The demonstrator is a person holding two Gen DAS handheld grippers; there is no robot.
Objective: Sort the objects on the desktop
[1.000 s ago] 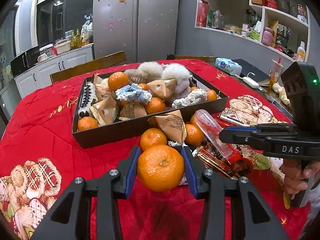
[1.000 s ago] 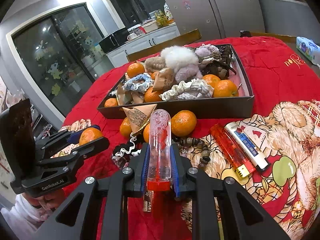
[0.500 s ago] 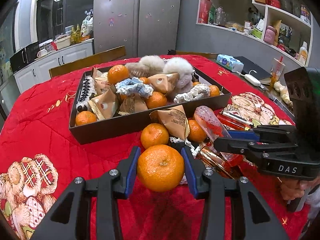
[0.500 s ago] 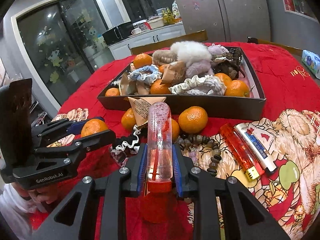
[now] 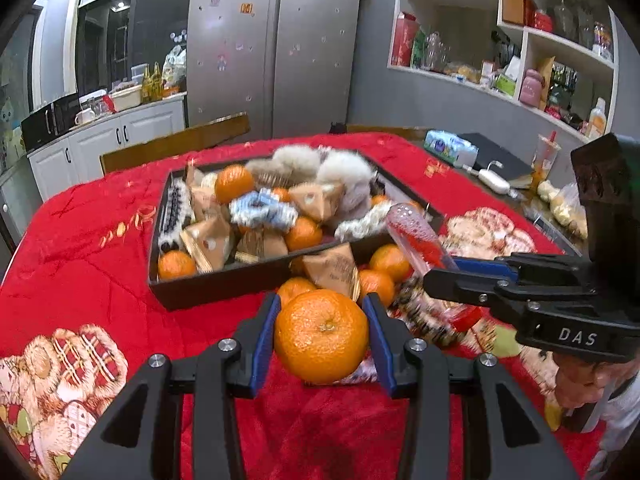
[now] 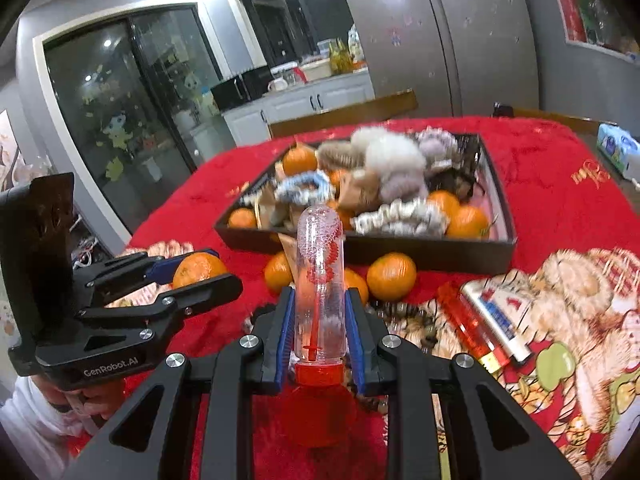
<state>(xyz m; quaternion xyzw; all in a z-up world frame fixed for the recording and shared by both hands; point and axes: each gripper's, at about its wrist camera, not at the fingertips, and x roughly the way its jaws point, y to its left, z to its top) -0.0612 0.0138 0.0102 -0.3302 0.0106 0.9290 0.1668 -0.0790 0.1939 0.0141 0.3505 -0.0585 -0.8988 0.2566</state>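
My left gripper (image 5: 321,330) is shut on an orange mandarin (image 5: 321,336) and holds it above the red cloth, short of the dark tray (image 5: 208,292). My right gripper (image 6: 319,328) is shut on a clear bubble tube with a red cap (image 6: 319,288), held up and pointing toward the tray (image 6: 420,254). The tray is piled with mandarins, wrapped snacks, scrunchies and fluffy hair ties. The right gripper also shows in the left wrist view (image 5: 460,276), and the left gripper in the right wrist view (image 6: 188,276).
Loose mandarins (image 6: 391,276), a wrapped snack (image 5: 334,270), a bead bracelet (image 6: 404,312) and two lighters (image 6: 484,324) lie in front of the tray. A tissue pack (image 5: 450,148) and a laptop sit at the table's far right. A wooden chair back (image 5: 176,148) stands behind.
Both grippers have risen with their loads and moved forward toward the tray. The view tilts up and the table contents blur with motion.
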